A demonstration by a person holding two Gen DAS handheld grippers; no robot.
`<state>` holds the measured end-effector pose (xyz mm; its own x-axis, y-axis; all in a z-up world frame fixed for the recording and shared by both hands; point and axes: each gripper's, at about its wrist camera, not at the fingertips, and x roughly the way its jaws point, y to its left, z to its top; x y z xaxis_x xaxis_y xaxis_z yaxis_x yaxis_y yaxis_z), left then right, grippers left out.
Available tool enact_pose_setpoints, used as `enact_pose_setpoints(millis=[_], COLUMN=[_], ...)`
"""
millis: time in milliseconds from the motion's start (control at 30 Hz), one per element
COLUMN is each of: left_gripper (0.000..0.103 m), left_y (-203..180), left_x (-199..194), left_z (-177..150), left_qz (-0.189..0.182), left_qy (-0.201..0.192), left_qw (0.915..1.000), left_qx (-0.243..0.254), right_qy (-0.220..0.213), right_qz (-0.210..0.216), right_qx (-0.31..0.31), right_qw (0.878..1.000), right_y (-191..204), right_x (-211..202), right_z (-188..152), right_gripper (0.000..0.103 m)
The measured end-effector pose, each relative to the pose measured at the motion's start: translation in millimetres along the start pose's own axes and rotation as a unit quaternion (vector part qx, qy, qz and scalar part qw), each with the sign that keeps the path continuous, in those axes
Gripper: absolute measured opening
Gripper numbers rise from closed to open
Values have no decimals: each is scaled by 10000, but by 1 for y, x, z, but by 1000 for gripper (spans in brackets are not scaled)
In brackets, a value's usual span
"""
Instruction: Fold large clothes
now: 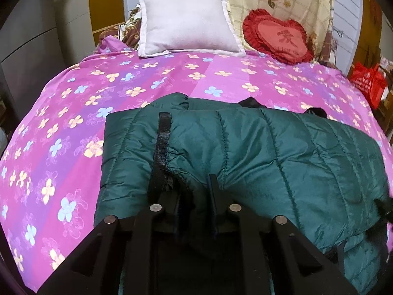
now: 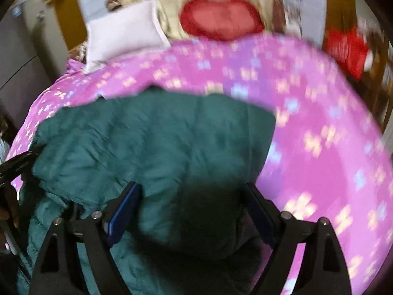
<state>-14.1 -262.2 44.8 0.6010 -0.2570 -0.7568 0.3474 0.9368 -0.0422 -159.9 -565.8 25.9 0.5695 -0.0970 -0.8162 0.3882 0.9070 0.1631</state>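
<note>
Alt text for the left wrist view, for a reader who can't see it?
A green puffer jacket lies folded on a pink flowered bedspread, its cuff between the left gripper's narrow jaws. Behind sit a white pillow and a red heart cushion.

the quilted jacket (image 1: 258, 152) was dark teal synthetic cloth with a slight sheen, puffy, stitched in channels, with a black woven strip (image 1: 163, 137) along its edge. the bedsheet (image 1: 73, 103) looked like thin, smooth printed cotton, matt. the white pillow (image 1: 186, 24) had a soft, nubbly towel-like cover. the heart cushion (image 1: 280, 36) was red satiny fabric with a frill. the left gripper (image 1: 189, 184) was matt black plastic with shiny metal pins; the right gripper (image 2: 191, 191) carried blue pads (image 2: 125, 209).
</note>
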Motion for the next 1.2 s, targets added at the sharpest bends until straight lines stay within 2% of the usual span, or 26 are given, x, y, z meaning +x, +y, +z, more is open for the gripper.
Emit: enact_pose_setpoints(millis=[133, 233, 333, 867, 1200], left_gripper=[31, 37, 42, 42, 42], left_y=[6, 22, 32, 25, 28], left_x=[-6, -20, -34, -102, -127], left_z=[1, 3, 3, -34, -65], left_qz=[-154, -428, -457, -193, -244], left_qy=[46, 100, -19, -307, -245], left_qw=[9999, 9982, 9971, 9992, 9992], left_qx=[-27, -417, -606, 156, 206], right_qy=[-87, -193, -420, -405, -419], right_qz=[-1, -25, -33, -33, -192], right_qx=[87, 144, 131, 152, -56], right_qw=[9999, 9997, 9990, 9991, 9989], right_y=[-2, -2, -1, 12, 20], right_x=[2, -16, -37, -70, -91], right_z=[-3, -5, -7, -30, -62], right_gripper=[90, 90, 90, 90, 90])
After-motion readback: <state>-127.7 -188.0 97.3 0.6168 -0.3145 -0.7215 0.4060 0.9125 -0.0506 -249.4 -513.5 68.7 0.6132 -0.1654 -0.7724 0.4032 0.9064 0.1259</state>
